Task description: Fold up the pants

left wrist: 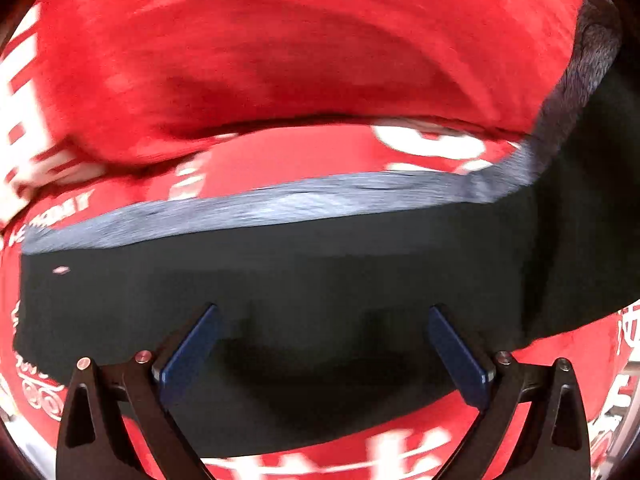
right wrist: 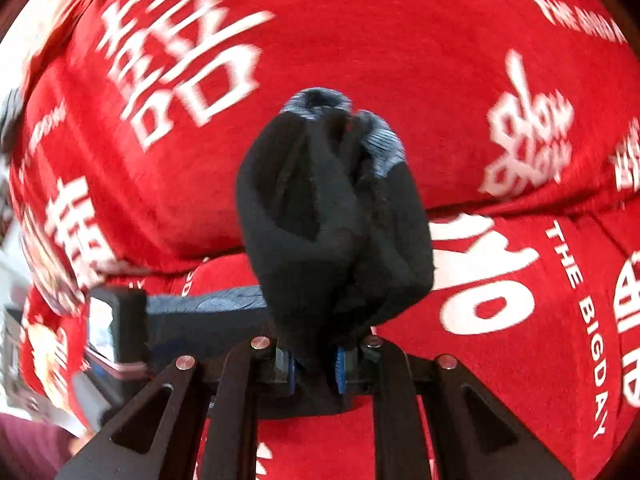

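The black pants (left wrist: 304,280) lie flat on a red cloth, with a grey-blue ribbed waistband (left wrist: 280,204) along their far edge. My left gripper (left wrist: 324,344) is open, its blue pads (left wrist: 192,356) spread wide just above the black fabric, holding nothing. In the right wrist view my right gripper (right wrist: 316,364) is shut on a bunched part of the pants (right wrist: 332,220), which rises in a lump in front of the camera with grey ribbing (right wrist: 380,140) at its top.
A red cloth with white lettering (right wrist: 500,280) covers the whole surface and is rucked into a fold (left wrist: 280,80) behind the pants. The left gripper's dark body (right wrist: 120,324) shows at the left of the right wrist view.
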